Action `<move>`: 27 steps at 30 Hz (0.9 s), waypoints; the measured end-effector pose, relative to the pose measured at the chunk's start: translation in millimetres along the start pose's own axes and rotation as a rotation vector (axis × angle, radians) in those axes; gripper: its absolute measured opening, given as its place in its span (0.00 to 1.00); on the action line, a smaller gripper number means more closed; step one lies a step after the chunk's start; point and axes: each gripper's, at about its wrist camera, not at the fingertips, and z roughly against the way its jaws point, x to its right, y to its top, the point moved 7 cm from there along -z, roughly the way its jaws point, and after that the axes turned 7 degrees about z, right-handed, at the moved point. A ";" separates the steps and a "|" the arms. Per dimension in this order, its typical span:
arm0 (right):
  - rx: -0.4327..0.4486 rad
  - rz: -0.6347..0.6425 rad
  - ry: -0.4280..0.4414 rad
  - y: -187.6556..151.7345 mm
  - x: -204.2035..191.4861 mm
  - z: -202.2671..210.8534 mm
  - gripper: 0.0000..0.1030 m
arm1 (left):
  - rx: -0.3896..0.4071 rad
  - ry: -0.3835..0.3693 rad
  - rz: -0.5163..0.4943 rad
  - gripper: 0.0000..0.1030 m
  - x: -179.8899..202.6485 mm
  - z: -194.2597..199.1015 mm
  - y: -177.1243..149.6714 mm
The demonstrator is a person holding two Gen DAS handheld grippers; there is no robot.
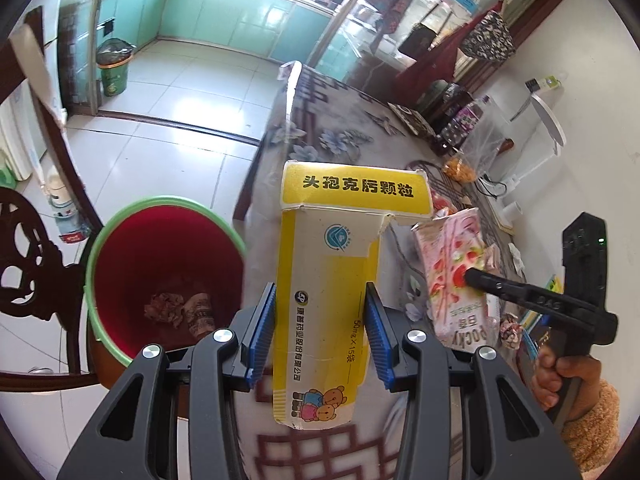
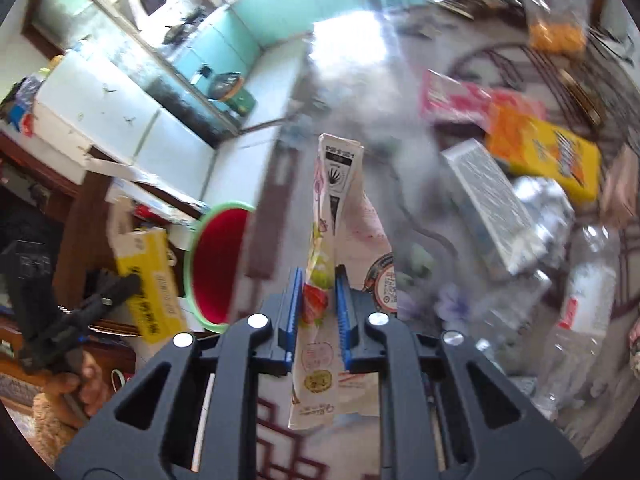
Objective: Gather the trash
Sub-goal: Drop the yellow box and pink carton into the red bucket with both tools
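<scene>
My left gripper [image 1: 321, 292] is shut on a flattened yellow and white medicine box [image 1: 332, 248], held upright near the table's left edge. Below and to its left stands a red bucket [image 1: 160, 248] with a green rim and crumpled paper [image 1: 176, 308] in it. My right gripper [image 2: 319, 276] is shut on a pink snack box [image 2: 340, 168], seen edge-on above the table. In the left wrist view that pink snack box [image 1: 452, 264] hangs to the right, in the right gripper [image 1: 472, 276]. The right wrist view shows the bucket [image 2: 216, 264] at the left and the yellow box [image 2: 156, 300] beside it.
A floral cloth covers the table [image 1: 340, 136]. On it lie an orange-yellow box [image 2: 548, 156], a white and grey box [image 2: 488, 196], a clear plastic bottle [image 2: 588, 284], a pink packet [image 2: 452, 100] and a bag of orange snacks [image 2: 556, 32]. A dark wooden chair [image 1: 24, 272] stands by the bucket.
</scene>
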 end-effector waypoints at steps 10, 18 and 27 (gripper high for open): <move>-0.044 0.115 0.187 32.2 -102.1 -48.2 0.16 | 0.050 0.161 0.069 0.39 -74.3 23.6 17.7; -0.102 0.167 0.257 41.6 -150.7 -89.4 0.16 | 0.046 0.224 0.097 0.39 -107.9 24.0 26.4; -0.107 0.109 0.311 56.8 -167.6 -109.1 0.25 | 0.077 0.275 0.116 0.40 -123.9 21.8 49.9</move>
